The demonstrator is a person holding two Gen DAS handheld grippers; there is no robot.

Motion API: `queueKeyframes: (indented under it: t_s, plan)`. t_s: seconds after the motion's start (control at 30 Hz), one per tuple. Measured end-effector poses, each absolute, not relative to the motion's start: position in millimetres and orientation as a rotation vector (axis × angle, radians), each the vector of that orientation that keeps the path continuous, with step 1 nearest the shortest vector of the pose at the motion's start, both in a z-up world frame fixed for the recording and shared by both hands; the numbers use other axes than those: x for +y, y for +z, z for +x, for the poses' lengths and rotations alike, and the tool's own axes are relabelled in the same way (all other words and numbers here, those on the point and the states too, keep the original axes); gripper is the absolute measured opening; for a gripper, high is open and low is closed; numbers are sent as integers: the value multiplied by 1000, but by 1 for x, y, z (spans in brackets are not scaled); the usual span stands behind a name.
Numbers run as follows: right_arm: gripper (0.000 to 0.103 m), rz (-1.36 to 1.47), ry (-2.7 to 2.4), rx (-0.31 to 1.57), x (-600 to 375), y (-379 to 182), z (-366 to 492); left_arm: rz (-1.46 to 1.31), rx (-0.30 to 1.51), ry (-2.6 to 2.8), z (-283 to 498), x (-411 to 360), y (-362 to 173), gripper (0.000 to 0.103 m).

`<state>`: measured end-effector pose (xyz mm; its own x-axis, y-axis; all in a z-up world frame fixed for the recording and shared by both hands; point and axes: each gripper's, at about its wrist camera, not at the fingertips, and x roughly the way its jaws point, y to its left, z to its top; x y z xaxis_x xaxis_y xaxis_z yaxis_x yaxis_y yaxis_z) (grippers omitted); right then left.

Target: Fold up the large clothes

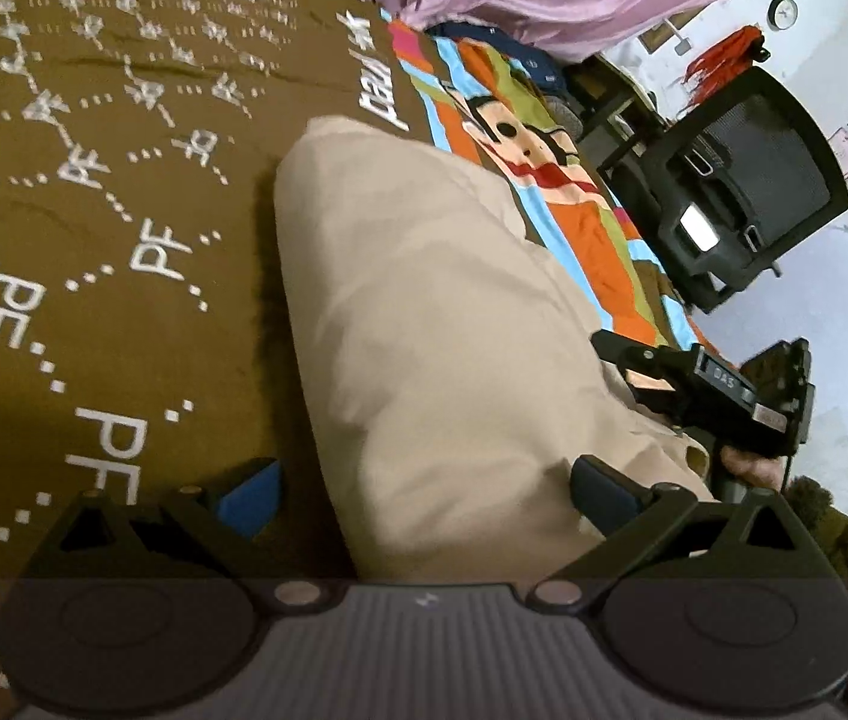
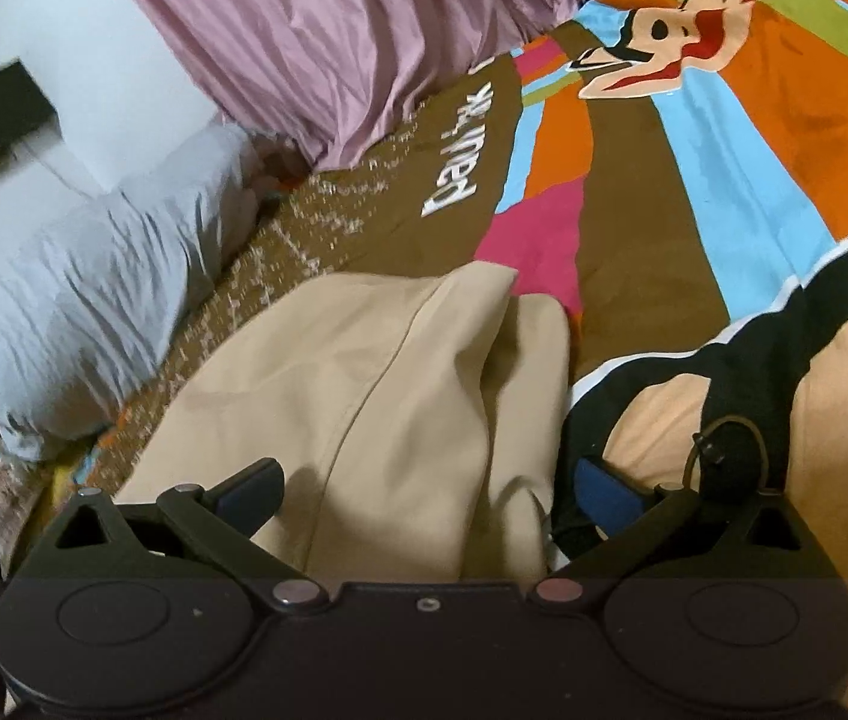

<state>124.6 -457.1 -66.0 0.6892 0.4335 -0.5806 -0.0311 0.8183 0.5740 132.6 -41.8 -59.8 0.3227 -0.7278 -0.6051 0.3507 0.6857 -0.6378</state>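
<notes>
The beige garment [image 1: 436,324] lies on the brown patterned bedspread [image 1: 93,192], running from between the left gripper [image 1: 424,498]'s wide-spread jaws toward twelve o'clock. The right gripper [image 2: 430,498], jaws also wide, has the cloth lying between them, reaching toward eleven o'clock.

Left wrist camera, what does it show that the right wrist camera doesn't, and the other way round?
Only the left wrist view shows the black office chair, a wall clock, the PF-lettered part of the brown bedspread, and the right gripper seen from outside, at the garment's far side. Only the right wrist view shows the grey pillow and the white wall beside it. Both share the beige garment lying between open fingers, the striped cartoon print and the pink curtain.
</notes>
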Motion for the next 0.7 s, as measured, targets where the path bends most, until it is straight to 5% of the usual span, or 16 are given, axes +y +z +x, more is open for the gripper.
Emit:
queueKeyframes:
  t_s: [0.33,0.43,0.6,0.7]
  plan:
    - [98,529,259,884,-438,-54,136,-496,1115,-865,146,-52,-70,102]
    - [82,491,228,889,-432,-51,132,-477,1131,-853,148,-56,-69,96]
    - [34,457,195,889,-425,-44,123,-440,1108,-832,144,-60,-59,82]
    - [16,431,202,858,-417,-33,114,-412,1090,-821,141,-62,-51,71]
